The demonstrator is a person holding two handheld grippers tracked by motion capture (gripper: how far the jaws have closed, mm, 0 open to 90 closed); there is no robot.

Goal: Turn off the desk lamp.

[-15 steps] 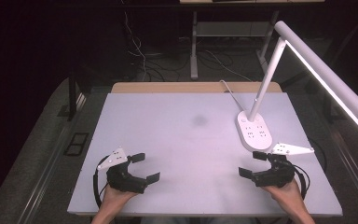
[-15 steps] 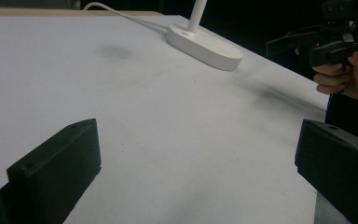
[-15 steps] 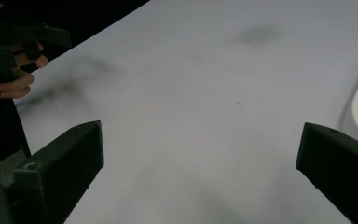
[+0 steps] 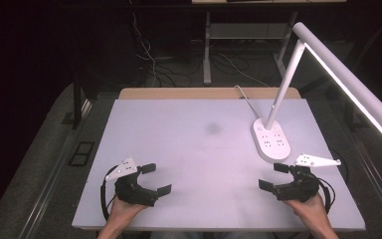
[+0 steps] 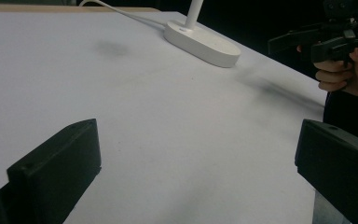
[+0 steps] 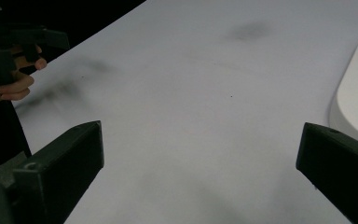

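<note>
Two hand-held grippers, both released, at the near edge of a white table.

Left gripper (image 4: pixel 156 178): held in the left hand (image 4: pixel 123 208) at the near left of the table (image 4: pixel 179 149), jaws spread wide and pointing toward the middle, nothing between them. Right gripper (image 4: pixel 273 177): held in the right hand (image 4: pixel 311 209) at the near right, jaws likewise wide apart and empty, pointing inward toward the left gripper. Forearms enter from the bottom edge. Lamp base (image 4: pixel 271 139): white, oval, just beyond the right gripper, not touching it; in the right gripper view it lies beside the right-hand jaw. Lamp arm (image 4: pixel 284 82): rises tilted from the base. Smudge (image 4: pixel 213 128): dark mark at mid-table. No task item given.
</note>
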